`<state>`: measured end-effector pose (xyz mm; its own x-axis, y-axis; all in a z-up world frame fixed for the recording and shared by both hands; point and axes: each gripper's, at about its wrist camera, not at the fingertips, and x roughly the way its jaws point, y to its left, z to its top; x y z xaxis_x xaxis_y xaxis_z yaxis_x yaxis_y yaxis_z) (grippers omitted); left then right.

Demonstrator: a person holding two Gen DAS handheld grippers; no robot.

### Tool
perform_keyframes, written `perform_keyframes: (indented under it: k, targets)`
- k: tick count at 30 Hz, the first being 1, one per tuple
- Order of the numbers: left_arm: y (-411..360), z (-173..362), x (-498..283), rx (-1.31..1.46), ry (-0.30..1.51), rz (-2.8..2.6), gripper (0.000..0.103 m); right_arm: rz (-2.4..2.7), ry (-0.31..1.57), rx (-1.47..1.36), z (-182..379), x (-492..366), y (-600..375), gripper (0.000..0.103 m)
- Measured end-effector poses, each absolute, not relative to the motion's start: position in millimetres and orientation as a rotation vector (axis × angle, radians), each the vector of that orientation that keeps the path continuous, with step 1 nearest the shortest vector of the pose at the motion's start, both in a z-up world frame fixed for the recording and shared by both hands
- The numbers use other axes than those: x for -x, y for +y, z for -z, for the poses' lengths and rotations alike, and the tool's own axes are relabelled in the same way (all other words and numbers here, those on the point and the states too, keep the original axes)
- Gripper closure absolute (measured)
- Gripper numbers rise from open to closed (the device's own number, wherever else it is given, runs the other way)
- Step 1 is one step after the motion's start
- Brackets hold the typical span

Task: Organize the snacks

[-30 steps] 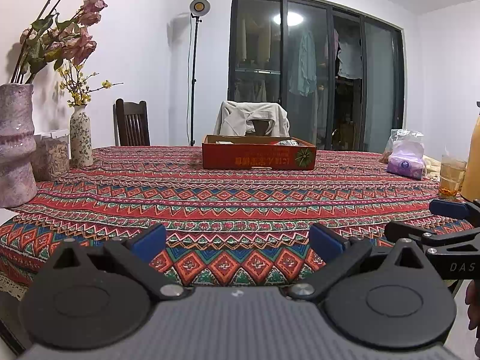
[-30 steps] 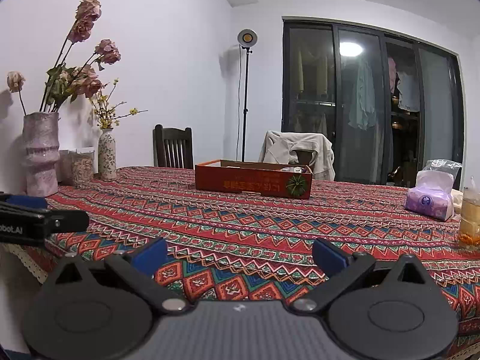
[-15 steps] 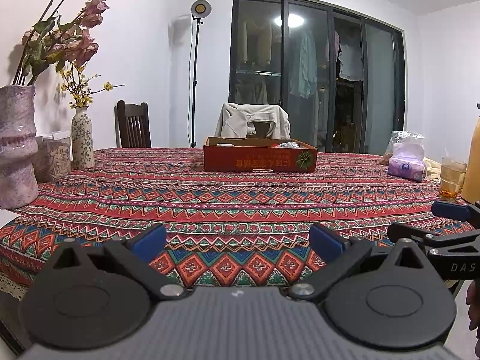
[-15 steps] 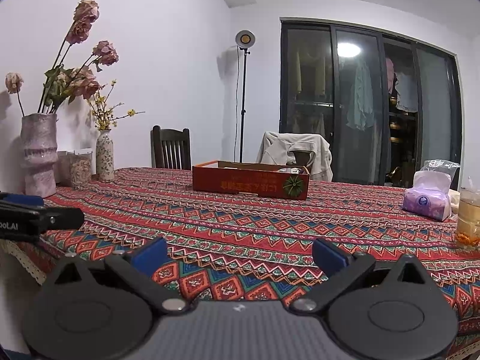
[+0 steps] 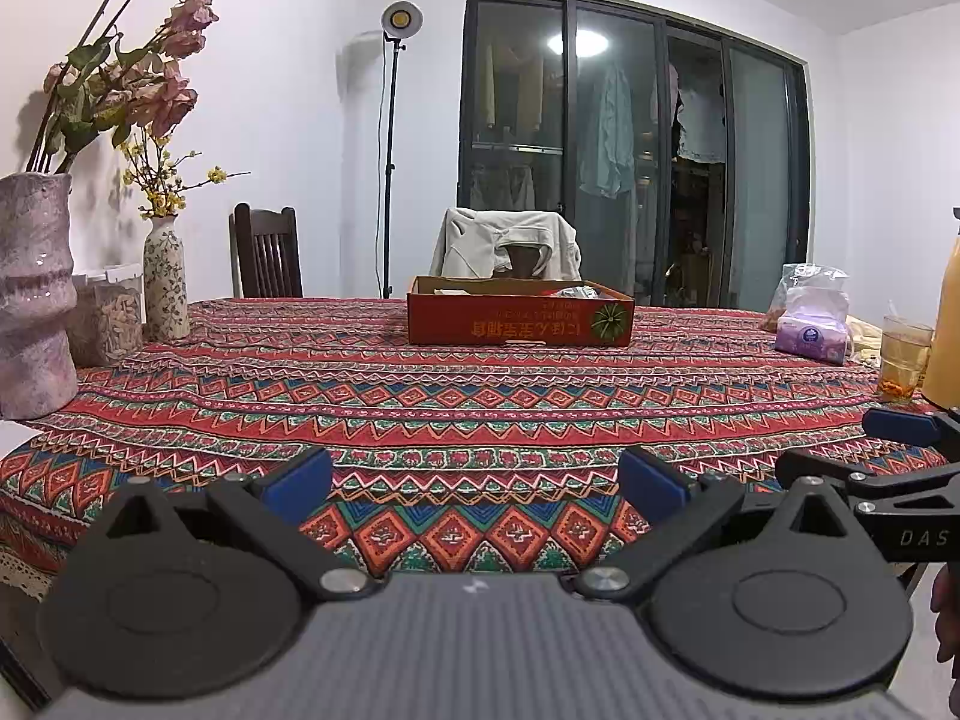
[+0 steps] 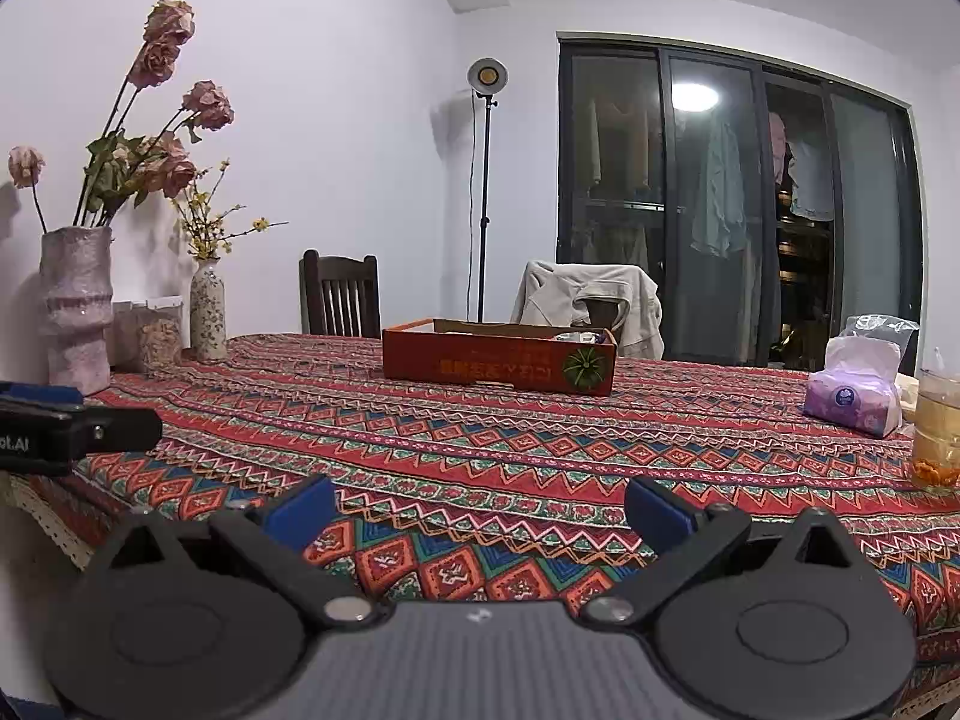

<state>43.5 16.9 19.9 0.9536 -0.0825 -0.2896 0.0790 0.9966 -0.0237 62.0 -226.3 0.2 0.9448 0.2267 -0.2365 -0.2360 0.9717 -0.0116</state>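
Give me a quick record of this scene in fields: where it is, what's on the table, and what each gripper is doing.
Setting: dining room, table with patterned tablecloth
Snack box: red cardboard box at the far middle, some packets inside
Left side: big vase with dried roses, small vase, jar
Right side: purple tissue pack, glass of tea
Left gripper: open, empty, at the near edge
Right gripper: open, empty, at the near edge
Progress: nothing picked up yet

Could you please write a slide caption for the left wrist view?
Open left gripper faces a red cardboard tray across the patterned red tablecloth.
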Motion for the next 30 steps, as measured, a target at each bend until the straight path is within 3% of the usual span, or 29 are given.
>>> perform_keyframes:
  k: [30]
  targets:
    - [16.8,-19.9,-42.8,0.008,0.292,0.083,0.0,-0.237,0.237,0.03,1.4,-61.8,-228.7,0.0]
